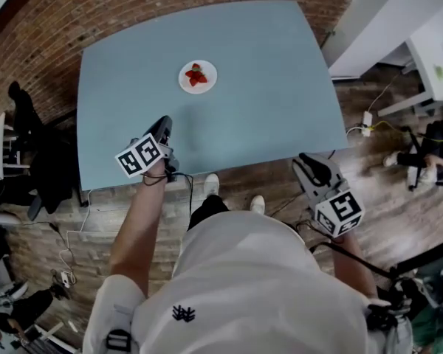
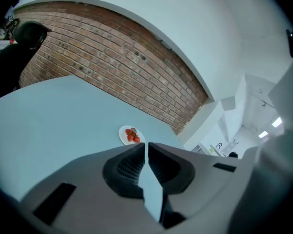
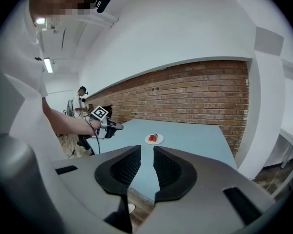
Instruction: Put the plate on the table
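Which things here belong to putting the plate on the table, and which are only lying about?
For the job:
plate with strawberries, already on the table; left tool; right tool.

Lying about:
power strip on the floor; white desk.

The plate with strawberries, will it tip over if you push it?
The plate looks flat and shallow, so it would probably slide on the smooth table, not tip. The strawberries sit loose in a pile, so a quick shove might roll them off.
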A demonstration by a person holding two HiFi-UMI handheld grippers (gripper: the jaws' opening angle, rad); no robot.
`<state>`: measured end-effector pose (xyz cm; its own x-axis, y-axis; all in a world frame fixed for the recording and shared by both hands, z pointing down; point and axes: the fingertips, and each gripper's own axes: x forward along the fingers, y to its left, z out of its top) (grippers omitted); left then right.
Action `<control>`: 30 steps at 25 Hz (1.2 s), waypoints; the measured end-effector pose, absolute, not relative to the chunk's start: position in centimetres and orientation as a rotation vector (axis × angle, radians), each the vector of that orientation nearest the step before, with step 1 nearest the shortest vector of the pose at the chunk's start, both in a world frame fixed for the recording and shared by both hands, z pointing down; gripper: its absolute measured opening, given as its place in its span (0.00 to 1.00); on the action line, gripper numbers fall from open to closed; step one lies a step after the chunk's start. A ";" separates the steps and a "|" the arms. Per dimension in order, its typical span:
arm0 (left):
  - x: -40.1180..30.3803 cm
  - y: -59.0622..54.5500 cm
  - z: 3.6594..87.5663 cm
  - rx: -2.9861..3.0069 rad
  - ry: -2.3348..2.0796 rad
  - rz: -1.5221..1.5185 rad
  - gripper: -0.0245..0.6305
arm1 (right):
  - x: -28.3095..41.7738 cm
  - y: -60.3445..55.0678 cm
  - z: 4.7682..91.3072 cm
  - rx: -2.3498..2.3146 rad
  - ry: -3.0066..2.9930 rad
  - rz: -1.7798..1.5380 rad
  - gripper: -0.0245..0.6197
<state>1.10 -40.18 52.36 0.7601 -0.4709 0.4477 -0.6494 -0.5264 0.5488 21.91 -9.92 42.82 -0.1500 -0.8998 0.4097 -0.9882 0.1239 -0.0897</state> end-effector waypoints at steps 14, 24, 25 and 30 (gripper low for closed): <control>0.6 -20.0 41.9 2.547 -0.658 0.220 0.04 | 20.2 -6.0 41.4 1.602 -2.359 0.379 0.05; 3.7 -11.7 39.7 2.661 -0.455 0.286 0.04 | 19.3 -4.8 38.8 1.540 -2.406 0.280 0.05; 3.9 -11.3 39.5 2.669 -0.448 0.289 0.04 | 19.2 -4.7 38.6 1.539 -2.411 0.271 0.05; 4.7 -9.9 39.6 2.680 -0.406 0.299 0.04 | 18.5 -4.3 38.4 1.520 -2.421 0.252 0.05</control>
<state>4.65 -9.94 39.61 0.9345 -0.2357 0.2666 -0.3242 -0.8729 0.3646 18.52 -4.30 38.44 -0.4123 -0.8538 0.3177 -0.9010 0.4338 -0.0034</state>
